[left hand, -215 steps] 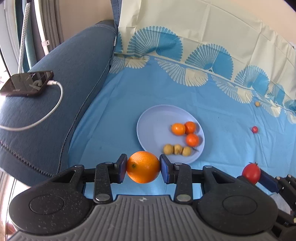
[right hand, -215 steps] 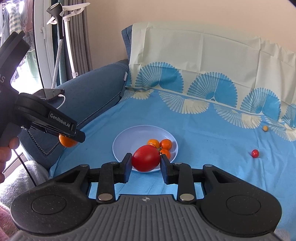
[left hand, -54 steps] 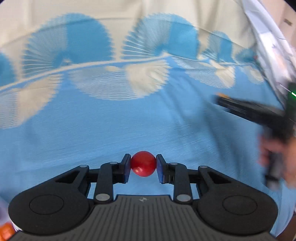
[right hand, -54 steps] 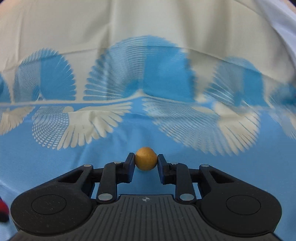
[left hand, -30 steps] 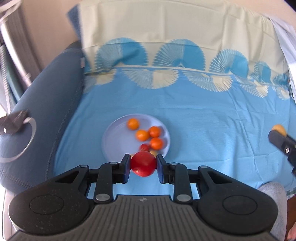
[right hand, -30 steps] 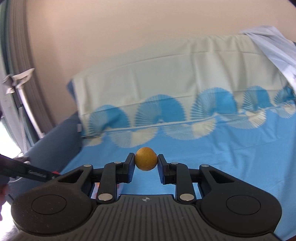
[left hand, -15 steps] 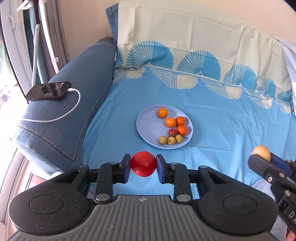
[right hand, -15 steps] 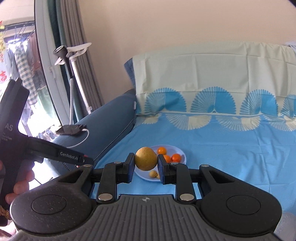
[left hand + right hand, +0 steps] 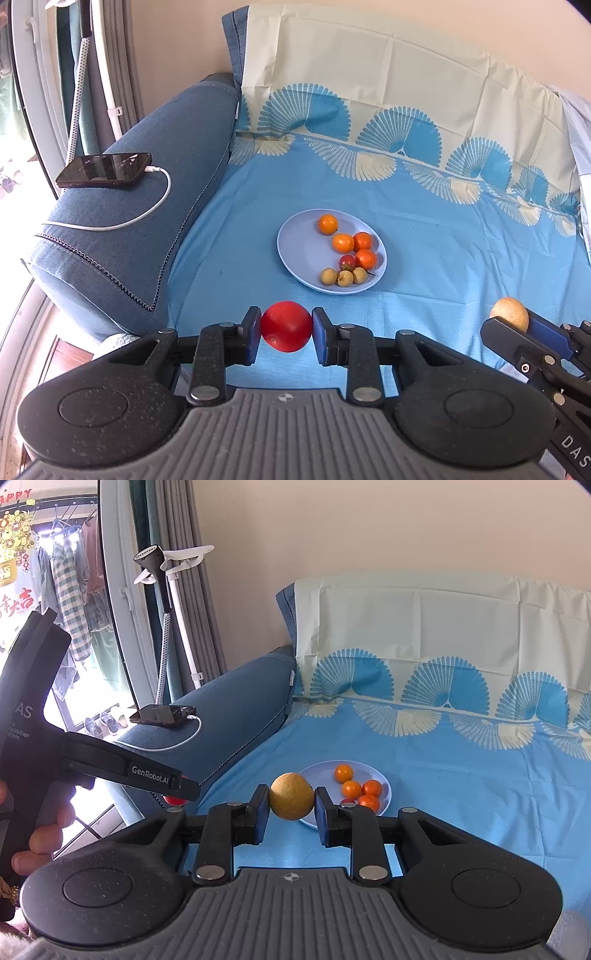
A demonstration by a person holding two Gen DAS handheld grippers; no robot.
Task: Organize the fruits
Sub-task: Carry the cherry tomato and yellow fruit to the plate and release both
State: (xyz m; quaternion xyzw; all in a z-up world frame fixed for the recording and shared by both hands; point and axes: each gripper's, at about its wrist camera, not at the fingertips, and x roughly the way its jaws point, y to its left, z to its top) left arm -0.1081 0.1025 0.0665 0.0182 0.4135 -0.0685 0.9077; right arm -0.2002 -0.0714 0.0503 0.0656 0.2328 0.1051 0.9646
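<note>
Counting four oranges (image 9: 328,224), three longans (image 9: 328,275).

Bare sheet (image 9: 443,258) lies open around the plate (image 9: 295,240); the armrest (image 9: 147,221) with phone (image 9: 105,170) walls the left.

A home living room or bedroom. A blue denim sofa (image 9: 147,206) is draped with a blue and cream fan-patterned sheet (image 9: 424,221). A phone (image 9: 105,170) charges on its left armrest by a white cable (image 9: 122,221). At far left, grey curtains (image 9: 177,590), a garment steamer (image 9: 155,561), shoes (image 9: 105,722) on the floor and hanging laundry (image 9: 70,590) beyond a glass door.
</note>
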